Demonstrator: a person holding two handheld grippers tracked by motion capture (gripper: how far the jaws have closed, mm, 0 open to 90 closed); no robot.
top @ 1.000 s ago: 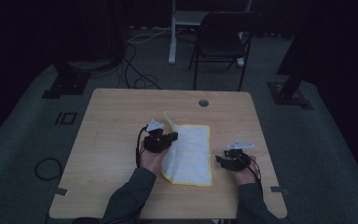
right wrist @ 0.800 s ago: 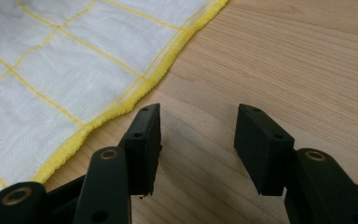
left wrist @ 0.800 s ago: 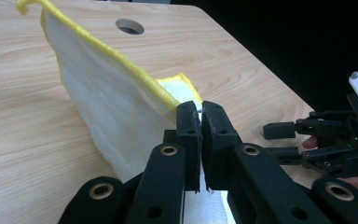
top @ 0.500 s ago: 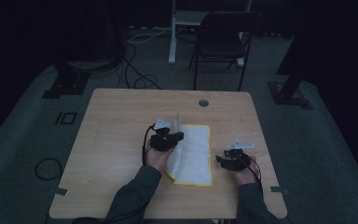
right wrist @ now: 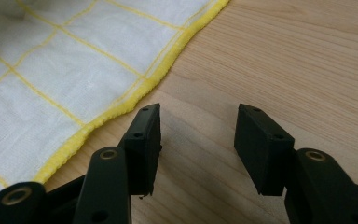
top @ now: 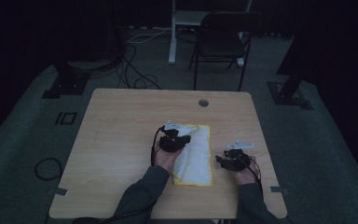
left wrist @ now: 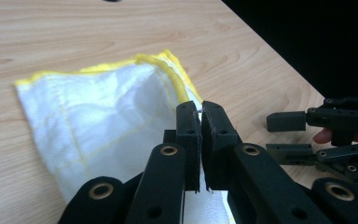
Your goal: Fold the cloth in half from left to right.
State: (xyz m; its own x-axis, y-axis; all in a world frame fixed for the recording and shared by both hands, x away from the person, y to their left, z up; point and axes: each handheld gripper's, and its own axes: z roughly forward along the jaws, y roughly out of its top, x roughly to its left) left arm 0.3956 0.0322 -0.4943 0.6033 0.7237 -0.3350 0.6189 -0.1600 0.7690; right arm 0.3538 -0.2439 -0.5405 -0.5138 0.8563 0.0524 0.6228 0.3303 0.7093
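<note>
A white cloth [top: 200,158] with a yellow hem and yellow grid lines lies on the wooden table [top: 121,130], partly folded over itself. My left gripper [top: 185,139] rests over the cloth's left part. In the left gripper view its jaws [left wrist: 200,109] are pressed together with a thin sliver of white cloth [left wrist: 98,116] between them. My right gripper [top: 221,161] sits just right of the cloth's edge. In the right gripper view it [right wrist: 198,116] is open over bare wood, with the cloth's hem [right wrist: 51,70] close to its left jaw.
A round cable hole [top: 203,102] lies near the table's far edge. A dark chair [top: 223,42] stands beyond the table, and cables [top: 135,70] lie on the floor at the far left. The right gripper [left wrist: 317,135] also appears at the right of the left gripper view.
My left gripper has carried the lifted cloth edge to the right and down, folding it over the rest of the cloth. The right gripper has stayed where it was.
</note>
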